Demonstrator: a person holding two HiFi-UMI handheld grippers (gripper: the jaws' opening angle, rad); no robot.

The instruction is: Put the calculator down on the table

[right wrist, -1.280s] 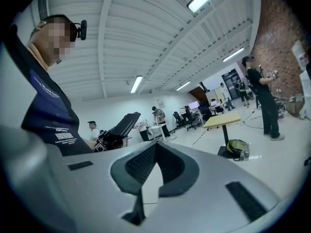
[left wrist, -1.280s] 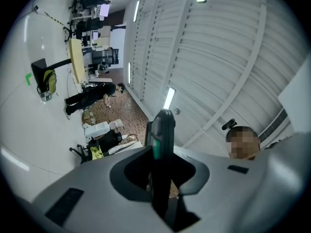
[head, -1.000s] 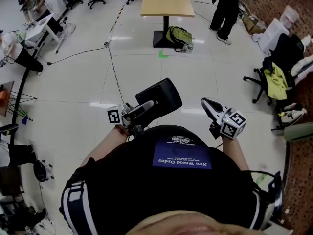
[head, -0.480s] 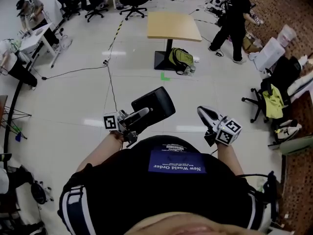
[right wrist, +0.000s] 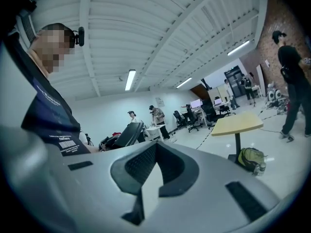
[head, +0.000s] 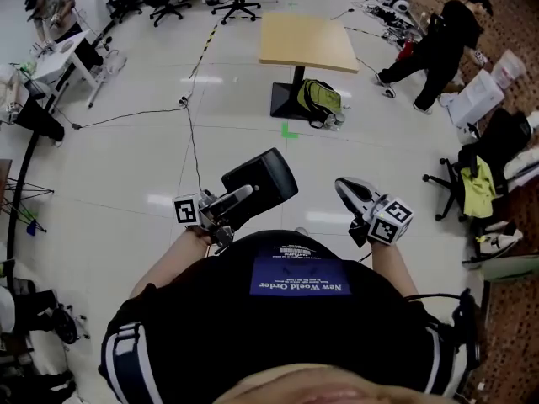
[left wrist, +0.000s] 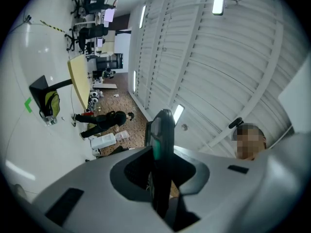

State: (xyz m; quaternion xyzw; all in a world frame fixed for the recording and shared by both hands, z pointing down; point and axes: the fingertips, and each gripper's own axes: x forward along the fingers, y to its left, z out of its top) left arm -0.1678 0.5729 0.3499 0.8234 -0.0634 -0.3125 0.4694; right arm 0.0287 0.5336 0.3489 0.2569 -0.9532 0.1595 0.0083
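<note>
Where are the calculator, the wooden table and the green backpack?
calculator (head: pixel 263 179): head view, middle of its dark flat side.
wooden table (head: pixel 307 42): head view, centre of its top.
green backpack (head: pixel 318 99): head view, its upper side.

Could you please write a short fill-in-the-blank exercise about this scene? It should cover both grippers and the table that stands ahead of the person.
1. The left gripper is clamped on a black ____.
2. The right gripper, with its jaws together, holds ____.
3. The green backpack lies on the ____, against the base of the table.

Missing words: calculator; nothing; floor.
</note>
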